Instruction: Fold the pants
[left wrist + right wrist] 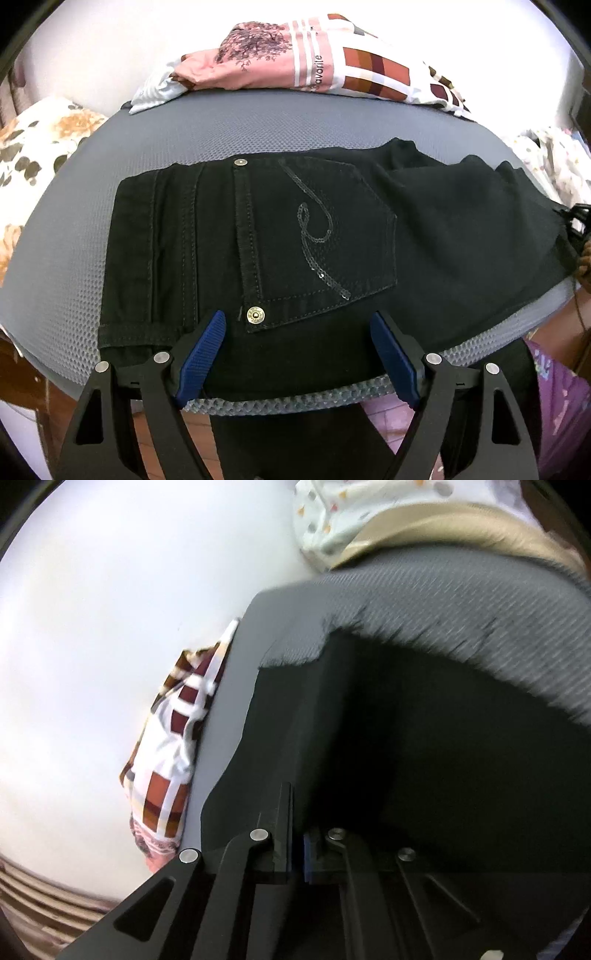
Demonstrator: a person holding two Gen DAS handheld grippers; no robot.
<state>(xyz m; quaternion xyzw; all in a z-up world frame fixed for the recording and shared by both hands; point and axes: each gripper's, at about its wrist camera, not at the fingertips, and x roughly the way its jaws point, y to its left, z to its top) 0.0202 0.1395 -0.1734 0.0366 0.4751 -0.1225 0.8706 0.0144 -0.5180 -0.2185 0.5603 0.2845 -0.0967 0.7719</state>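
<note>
Black pants (295, 240) lie on a grey mesh-covered surface (177, 136), waistband at the left, a back pocket with a sequin swirl (317, 229) facing up, legs running off to the right. My left gripper (299, 325) is open, its blue pads (205, 354) spread over the pants' near edge, holding nothing. In the right wrist view my right gripper (295, 808) is shut on black pants fabric (424, 757), which fills the lower right of that tilted, blurred view. The right gripper (574, 218) shows at the far right edge of the left view, at the pants leg.
A folded pink and checked cloth (295, 59) lies at the far edge of the grey surface, and shows in the right view (173, 760). Floral bedding (37, 147) is at the left, dotted white cloth (351, 513) at the right. A white wall is behind.
</note>
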